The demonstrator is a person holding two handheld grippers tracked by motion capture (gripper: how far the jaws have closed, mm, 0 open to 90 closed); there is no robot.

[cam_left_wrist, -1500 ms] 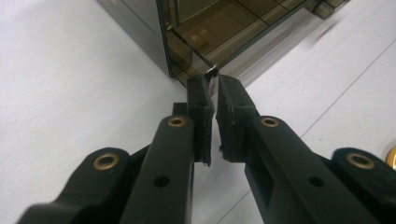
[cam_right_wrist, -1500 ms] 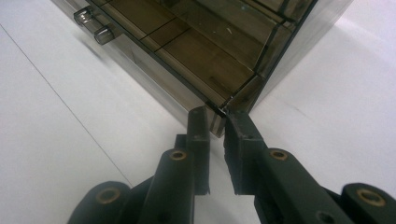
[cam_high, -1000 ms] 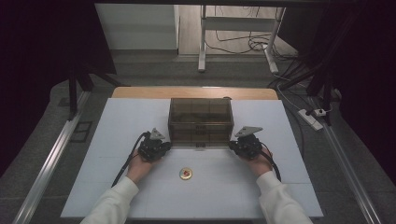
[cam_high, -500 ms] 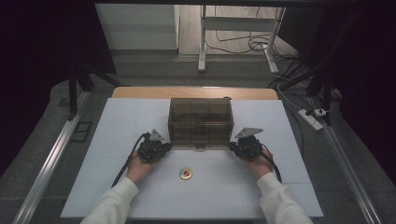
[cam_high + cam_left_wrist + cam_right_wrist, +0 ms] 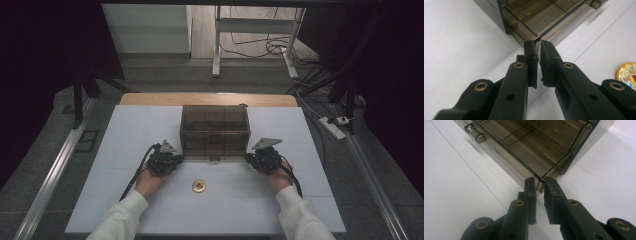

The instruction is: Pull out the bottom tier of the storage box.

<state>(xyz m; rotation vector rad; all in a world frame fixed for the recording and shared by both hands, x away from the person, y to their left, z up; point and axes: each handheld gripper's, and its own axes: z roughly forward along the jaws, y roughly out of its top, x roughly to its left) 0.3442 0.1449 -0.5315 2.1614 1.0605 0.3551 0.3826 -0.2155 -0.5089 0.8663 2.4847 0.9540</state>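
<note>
A smoky see-through drawer box (image 5: 215,131) stands in the middle of the white table (image 5: 125,130). My left gripper (image 5: 175,159) rests on the table at the box's front left corner, and my right gripper (image 5: 248,158) at its front right corner. In the left gripper view the jaws (image 5: 538,46) are shut with a thin slit, tips touching the box's (image 5: 544,17) lower corner. The right gripper view shows the same: shut jaws (image 5: 540,182) with tips against the box's (image 5: 536,147) corner edge. Whether either pinches the wall I cannot tell. A gold coin (image 5: 199,186) lies between the hands.
The coin (image 5: 627,75) sits just right of the left jaws. Small clear drawer knobs (image 5: 475,133) stick out of the box front. Table edges have metal rails (image 5: 55,170) on both sides; cables and a power strip (image 5: 335,122) lie on the floor beyond.
</note>
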